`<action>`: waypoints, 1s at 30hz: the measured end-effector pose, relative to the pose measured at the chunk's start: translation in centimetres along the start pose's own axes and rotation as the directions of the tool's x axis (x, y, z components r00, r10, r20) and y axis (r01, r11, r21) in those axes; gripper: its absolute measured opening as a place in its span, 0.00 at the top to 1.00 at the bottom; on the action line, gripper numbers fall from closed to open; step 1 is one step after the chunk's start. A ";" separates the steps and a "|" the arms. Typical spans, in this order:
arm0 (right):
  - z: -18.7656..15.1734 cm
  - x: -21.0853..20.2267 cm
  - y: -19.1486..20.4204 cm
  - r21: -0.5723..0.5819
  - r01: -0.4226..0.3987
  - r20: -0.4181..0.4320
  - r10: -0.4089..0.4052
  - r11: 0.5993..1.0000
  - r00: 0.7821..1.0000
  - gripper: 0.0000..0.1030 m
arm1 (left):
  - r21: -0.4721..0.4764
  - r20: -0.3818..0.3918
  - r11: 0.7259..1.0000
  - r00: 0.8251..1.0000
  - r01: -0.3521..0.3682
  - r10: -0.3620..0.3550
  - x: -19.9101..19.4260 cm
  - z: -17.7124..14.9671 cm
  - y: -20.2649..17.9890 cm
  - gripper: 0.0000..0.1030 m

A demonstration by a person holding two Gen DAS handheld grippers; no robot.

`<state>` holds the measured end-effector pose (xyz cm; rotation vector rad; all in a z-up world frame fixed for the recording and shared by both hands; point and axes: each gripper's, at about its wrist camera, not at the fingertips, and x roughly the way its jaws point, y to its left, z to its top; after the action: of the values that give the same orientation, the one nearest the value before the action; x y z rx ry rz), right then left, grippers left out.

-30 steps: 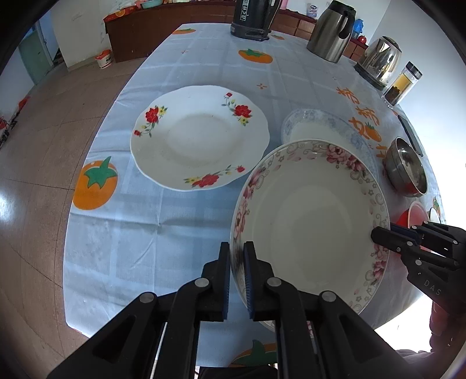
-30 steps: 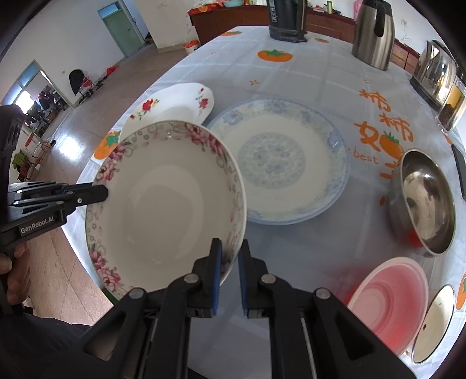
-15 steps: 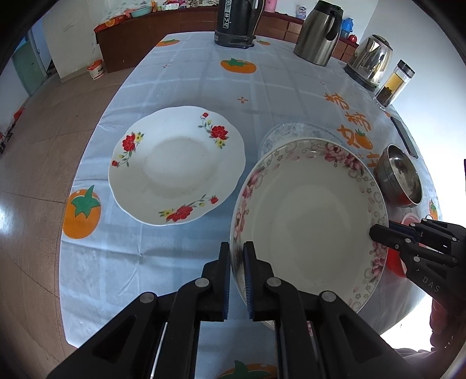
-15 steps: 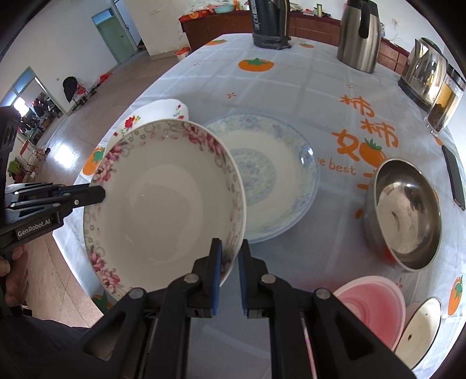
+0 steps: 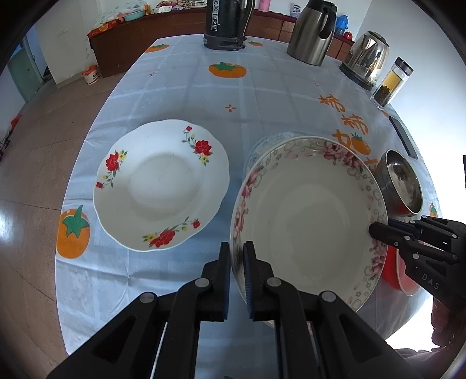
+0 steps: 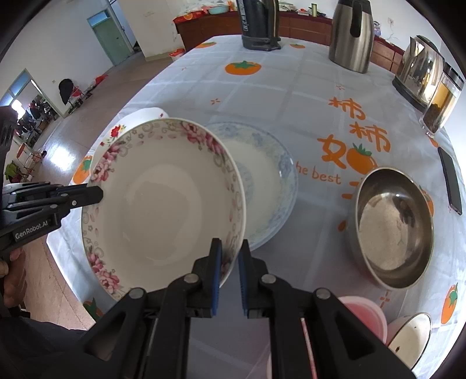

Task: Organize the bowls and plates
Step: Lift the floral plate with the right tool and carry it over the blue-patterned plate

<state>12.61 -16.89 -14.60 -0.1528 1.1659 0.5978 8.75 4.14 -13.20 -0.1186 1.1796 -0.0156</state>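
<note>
A large white bowl with a pink flower rim [image 5: 308, 215] [image 6: 163, 198] hangs above the table, held from both sides. My left gripper [image 5: 236, 250] is shut on its left rim, and my right gripper [image 6: 230, 247] is shut on the opposite rim. In the left wrist view the right gripper [image 5: 375, 229] shows at the bowl's right edge; in the right wrist view the left gripper [image 6: 97, 195] shows at its left edge. A white plate with red flowers [image 5: 160, 183] lies on the table to the left. A blue-patterned plate [image 6: 268, 180] lies partly hidden behind the bowl.
A steel bowl [image 6: 393, 227] sits to the right, with a pink bowl [image 6: 364, 315] and a small enamel dish [image 6: 413, 332] near the front edge. Kettles [image 5: 311, 32], a black jug [image 5: 227, 23], a glass jar [image 5: 393, 81] and a phone [image 6: 450, 180] stand at the back and right.
Both grippers have carried the bowl back toward the table's near edge. The red-flower plate and blue plate now sit farther off and look smaller.
</note>
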 end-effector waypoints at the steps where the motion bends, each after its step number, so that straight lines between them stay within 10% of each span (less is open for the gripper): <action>1: 0.1 0.0 -0.1 0.000 0.002 -0.002 -0.002 1.000 1.000 0.89 | 0.001 0.000 1.000 1.000 0.000 0.000 0.1 0.2 -0.1 0.91; 30: 2.5 1.2 -2.9 0.018 0.031 -0.012 -0.031 0.999 0.999 0.89 | 0.010 -0.007 1.000 1.000 -0.005 0.005 2.3 3.7 -1.4 0.91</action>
<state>16.46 -17.87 -15.25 -0.1585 1.1782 0.5594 13.14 2.88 -13.72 -0.1071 1.1871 -0.0178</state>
